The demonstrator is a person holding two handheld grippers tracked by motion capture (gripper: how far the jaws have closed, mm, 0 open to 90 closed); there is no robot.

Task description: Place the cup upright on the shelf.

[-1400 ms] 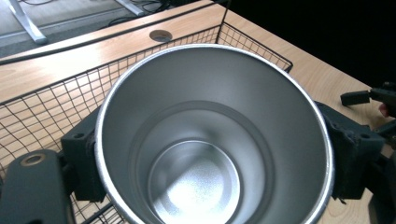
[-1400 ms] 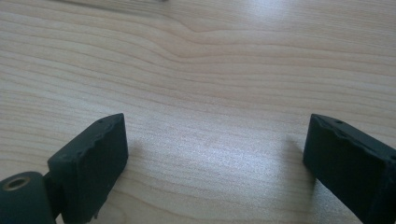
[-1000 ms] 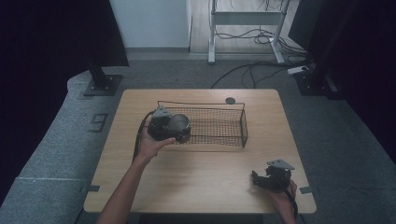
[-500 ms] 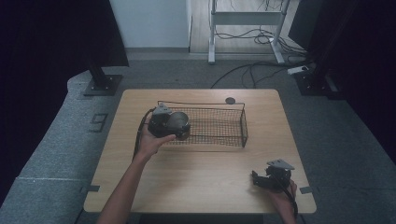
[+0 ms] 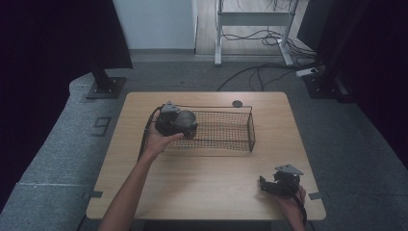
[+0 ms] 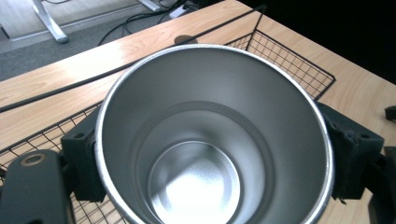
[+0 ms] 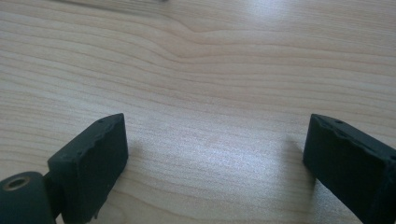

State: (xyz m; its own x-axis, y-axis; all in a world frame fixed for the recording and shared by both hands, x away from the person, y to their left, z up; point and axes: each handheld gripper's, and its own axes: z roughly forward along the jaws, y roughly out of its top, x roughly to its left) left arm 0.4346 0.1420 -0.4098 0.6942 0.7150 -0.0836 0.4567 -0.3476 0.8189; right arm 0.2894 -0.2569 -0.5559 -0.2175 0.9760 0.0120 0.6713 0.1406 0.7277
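High view: a person's left tongs [image 5: 185, 126] pinch a steel cup [image 5: 184, 119] at the left end of a wire basket [image 5: 226, 131], toward ten o'clock on the wooden surface [image 5: 211, 187]. The right tongs [image 5: 267, 185] rest near five o'clock, well apart from the basket. In the left gripper view the cup [image 6: 212, 135] is seen from above, its mouth open and empty, with one pad [image 6: 350, 154] against each side of its smooth wall and the basket mesh [image 6: 289, 56] beneath. In the right gripper view the right tongs [image 7: 215, 158] are spread wide over bare wood. The likely risk is slippage: the round polished wall could slide or tilt between the pads, or the base could catch the basket rim and tip the cup over.
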